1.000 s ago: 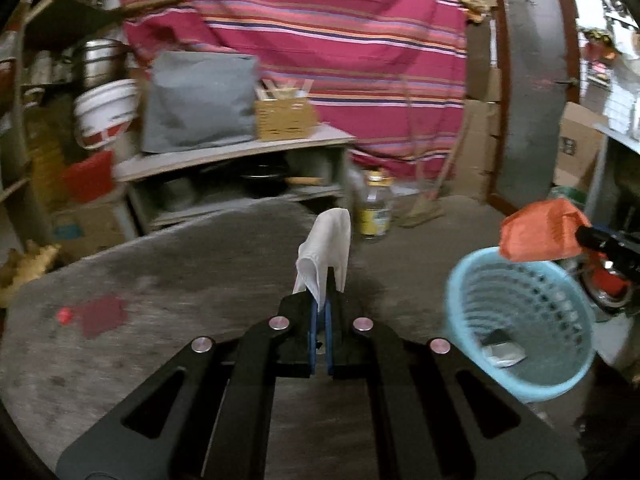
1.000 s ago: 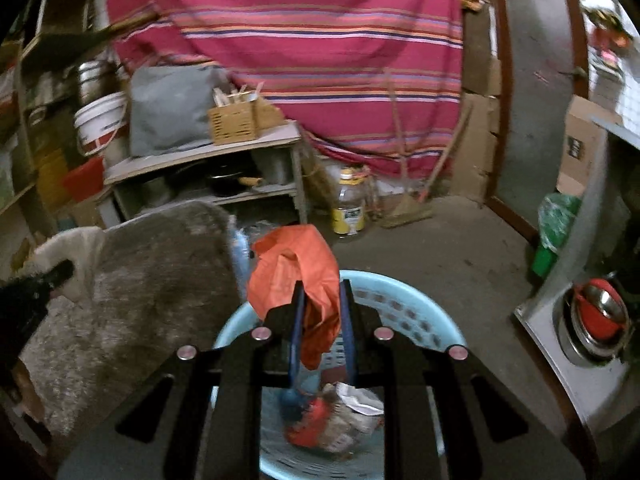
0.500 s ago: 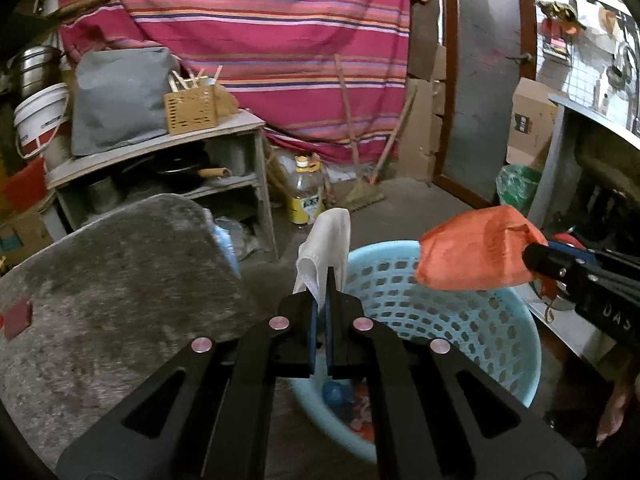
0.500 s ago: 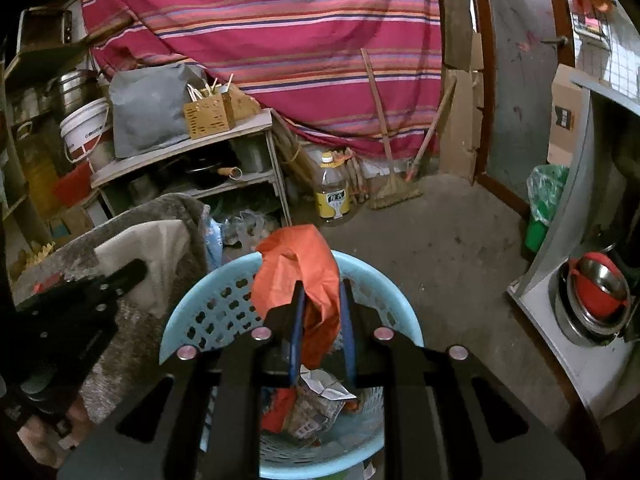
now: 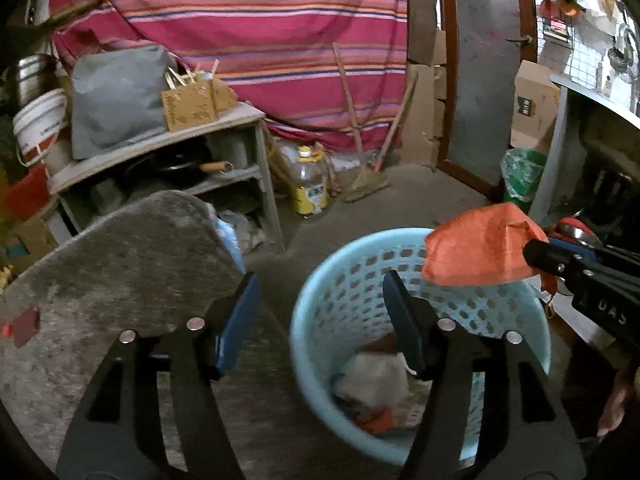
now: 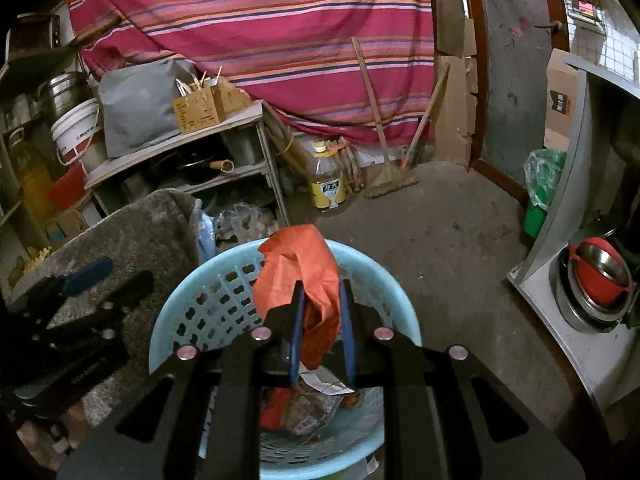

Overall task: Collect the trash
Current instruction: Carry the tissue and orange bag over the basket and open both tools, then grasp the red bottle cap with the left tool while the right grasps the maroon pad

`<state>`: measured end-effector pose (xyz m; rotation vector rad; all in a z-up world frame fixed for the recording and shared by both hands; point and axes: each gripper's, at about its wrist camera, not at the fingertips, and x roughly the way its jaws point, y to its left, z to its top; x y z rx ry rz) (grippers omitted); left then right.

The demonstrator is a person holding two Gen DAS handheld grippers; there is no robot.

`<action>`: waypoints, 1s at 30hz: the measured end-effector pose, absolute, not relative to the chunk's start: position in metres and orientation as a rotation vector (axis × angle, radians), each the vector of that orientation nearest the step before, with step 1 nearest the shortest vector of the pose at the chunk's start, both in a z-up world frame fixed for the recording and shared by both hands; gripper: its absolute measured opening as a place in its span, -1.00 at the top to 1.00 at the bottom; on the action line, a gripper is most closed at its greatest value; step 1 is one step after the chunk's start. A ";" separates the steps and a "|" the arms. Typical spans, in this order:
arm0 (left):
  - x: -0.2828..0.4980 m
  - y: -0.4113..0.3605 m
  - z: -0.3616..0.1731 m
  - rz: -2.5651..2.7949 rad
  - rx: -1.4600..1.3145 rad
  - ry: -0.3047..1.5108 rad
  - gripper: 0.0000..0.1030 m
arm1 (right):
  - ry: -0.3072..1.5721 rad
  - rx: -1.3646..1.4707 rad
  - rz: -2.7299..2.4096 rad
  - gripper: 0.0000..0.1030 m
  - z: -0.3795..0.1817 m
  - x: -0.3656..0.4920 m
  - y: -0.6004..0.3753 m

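Observation:
A light blue perforated basket (image 5: 320, 320) (image 6: 200, 304) stands on the floor with several pieces of trash inside, among them a pale crumpled piece (image 5: 372, 376). My left gripper (image 5: 320, 300) is open and empty, its fingers spread over the basket's left rim. My right gripper (image 6: 322, 300) is shut on an orange plastic bag (image 6: 304, 276) and holds it above the basket; the bag also shows in the left wrist view (image 5: 476, 248) at the right. The left gripper appears dark at the left of the right wrist view (image 6: 80, 280).
A grey carpeted table (image 5: 112, 264) lies left of the basket, with a red scrap (image 5: 24, 326) on it. Behind are a cluttered shelf (image 5: 160, 148), an oil bottle (image 6: 328, 188), a broom (image 6: 390, 178), a green bin (image 6: 540, 196) and a striped curtain. Red bowls (image 6: 596, 276) sit at the right.
My left gripper has opened and let go of the white piece, which is now in the basket. The right gripper still holds the orange bag over the basket.

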<state>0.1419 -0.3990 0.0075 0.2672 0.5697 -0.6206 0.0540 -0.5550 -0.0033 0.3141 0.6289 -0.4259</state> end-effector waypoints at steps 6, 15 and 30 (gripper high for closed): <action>0.149 -0.350 0.028 -0.522 0.226 0.515 -0.65 | 0.681 0.296 -0.431 0.59 -0.010 0.069 -0.548; 0.173 -0.241 0.048 -0.317 0.189 0.461 -0.89 | 0.769 0.321 -0.489 -0.49 -0.030 0.098 -0.537; 0.254 -0.048 0.025 0.002 0.164 0.522 -0.89 | 0.569 0.213 -0.422 -0.89 0.008 0.142 -0.435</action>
